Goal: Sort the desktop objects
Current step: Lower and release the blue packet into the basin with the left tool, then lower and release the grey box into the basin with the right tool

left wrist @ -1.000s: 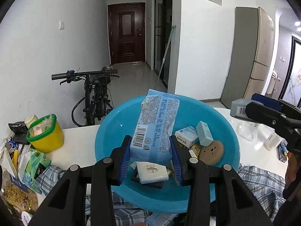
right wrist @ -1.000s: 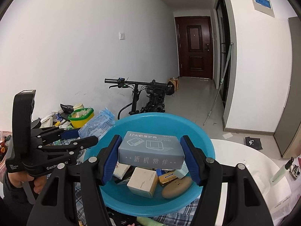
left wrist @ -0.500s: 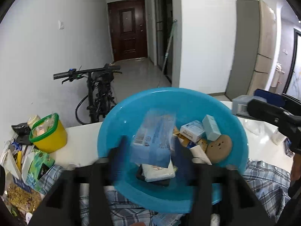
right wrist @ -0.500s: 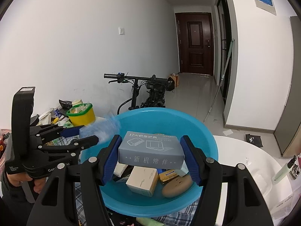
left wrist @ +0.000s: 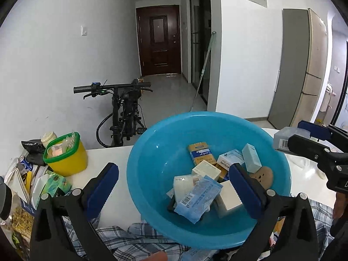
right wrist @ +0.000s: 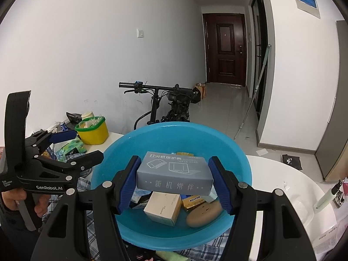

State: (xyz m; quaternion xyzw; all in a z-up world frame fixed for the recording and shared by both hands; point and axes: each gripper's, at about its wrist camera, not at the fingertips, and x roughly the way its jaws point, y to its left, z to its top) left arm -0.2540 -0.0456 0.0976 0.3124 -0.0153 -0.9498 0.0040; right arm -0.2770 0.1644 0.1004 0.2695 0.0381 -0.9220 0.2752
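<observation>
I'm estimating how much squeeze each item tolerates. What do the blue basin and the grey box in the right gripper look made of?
Blue basin: apparently smooth, glossy plastic, with highlights on its inner wall. Grey box: likely matte printed cardboard, with crisp folded edges and flat faces, clamped in the right gripper.

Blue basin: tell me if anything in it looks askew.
The light blue packet lies tilted on top of other boxes in the blue basin, leaning rather than flat. The left gripper has just opened, with nothing held between its jaws.
</observation>
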